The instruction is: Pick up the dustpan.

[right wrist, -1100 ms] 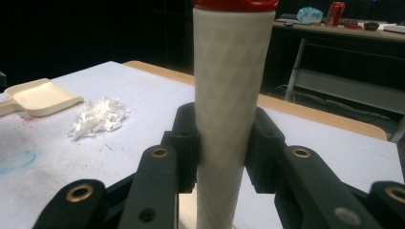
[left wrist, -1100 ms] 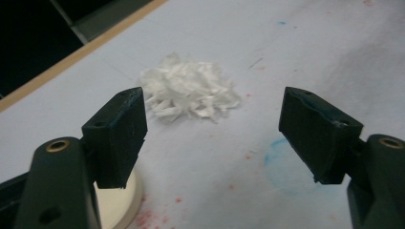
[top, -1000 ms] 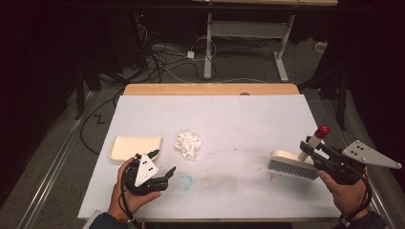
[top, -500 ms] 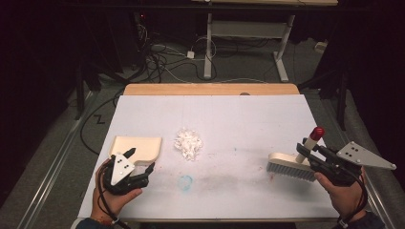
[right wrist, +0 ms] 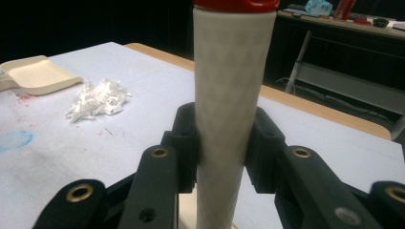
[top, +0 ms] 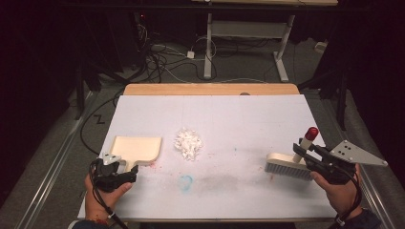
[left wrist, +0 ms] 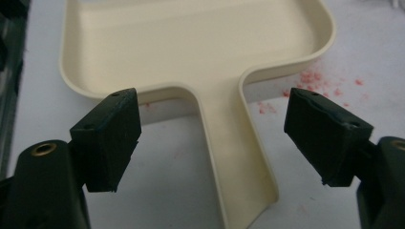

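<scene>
Left gripper (left wrist: 215, 138) jaws just opened wide, straddling dustpan (left wrist: 200, 52) handle untouched; right gripper (right wrist: 220, 143) clamps brush (top: 286, 163) handle; paper scraps (top: 188, 143) between

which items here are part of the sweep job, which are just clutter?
In the job:
- brush, handle clamped in the right gripper
- dustpan, handle between the open jaws of the left gripper, which have just been opening
- pile of white shreds

Lying about:
- blue smudge on the white table cover
- red specks by the dustpan
- cables on the floor
</scene>
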The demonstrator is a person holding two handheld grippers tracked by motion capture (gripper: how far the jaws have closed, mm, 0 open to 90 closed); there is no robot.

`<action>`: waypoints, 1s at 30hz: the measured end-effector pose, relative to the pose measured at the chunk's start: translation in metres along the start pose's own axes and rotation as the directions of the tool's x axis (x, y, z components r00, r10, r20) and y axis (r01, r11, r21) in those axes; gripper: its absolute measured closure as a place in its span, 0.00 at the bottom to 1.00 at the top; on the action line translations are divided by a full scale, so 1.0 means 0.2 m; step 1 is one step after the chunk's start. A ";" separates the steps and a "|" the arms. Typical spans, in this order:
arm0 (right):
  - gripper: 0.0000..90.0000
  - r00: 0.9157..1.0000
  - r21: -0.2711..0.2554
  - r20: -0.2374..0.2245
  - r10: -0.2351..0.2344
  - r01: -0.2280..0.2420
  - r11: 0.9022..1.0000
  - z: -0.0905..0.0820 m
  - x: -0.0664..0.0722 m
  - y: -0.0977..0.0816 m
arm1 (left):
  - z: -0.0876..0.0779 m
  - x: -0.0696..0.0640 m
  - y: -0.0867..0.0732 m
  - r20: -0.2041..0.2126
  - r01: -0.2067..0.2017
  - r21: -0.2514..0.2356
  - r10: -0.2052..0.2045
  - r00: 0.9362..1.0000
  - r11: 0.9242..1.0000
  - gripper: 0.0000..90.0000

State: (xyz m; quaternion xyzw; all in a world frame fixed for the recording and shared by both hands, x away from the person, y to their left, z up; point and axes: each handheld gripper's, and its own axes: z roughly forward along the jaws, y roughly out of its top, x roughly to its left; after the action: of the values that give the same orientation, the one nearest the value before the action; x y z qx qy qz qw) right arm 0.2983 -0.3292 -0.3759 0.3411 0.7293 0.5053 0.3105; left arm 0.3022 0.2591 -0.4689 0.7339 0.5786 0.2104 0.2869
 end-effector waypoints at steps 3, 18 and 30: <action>0.78 1.000 0.004 0.003 0.005 -0.005 1.000 0.00 0.00 0.00 | 0.04 -0.01 0.00 0.014 -0.014 0.040 0.014 1.000 0.999 0.22; 0.78 1.000 0.013 0.000 0.000 0.000 1.000 0.01 0.01 0.00 | 0.11 0.04 0.08 0.043 -0.020 0.090 0.016 0.999 0.996 0.60; 0.78 1.000 0.011 0.013 0.012 -0.012 1.000 0.00 -0.01 -0.01 | 0.05 0.09 0.11 0.093 -0.115 0.124 0.104 0.990 0.986 0.70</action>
State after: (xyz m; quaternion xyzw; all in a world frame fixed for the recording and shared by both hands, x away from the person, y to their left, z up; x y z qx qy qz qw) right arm 0.2996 -0.3310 -0.3778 0.3502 0.7280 0.5010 0.3103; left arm 0.3298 0.2718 -0.4627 0.7901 0.5367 0.1562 0.2514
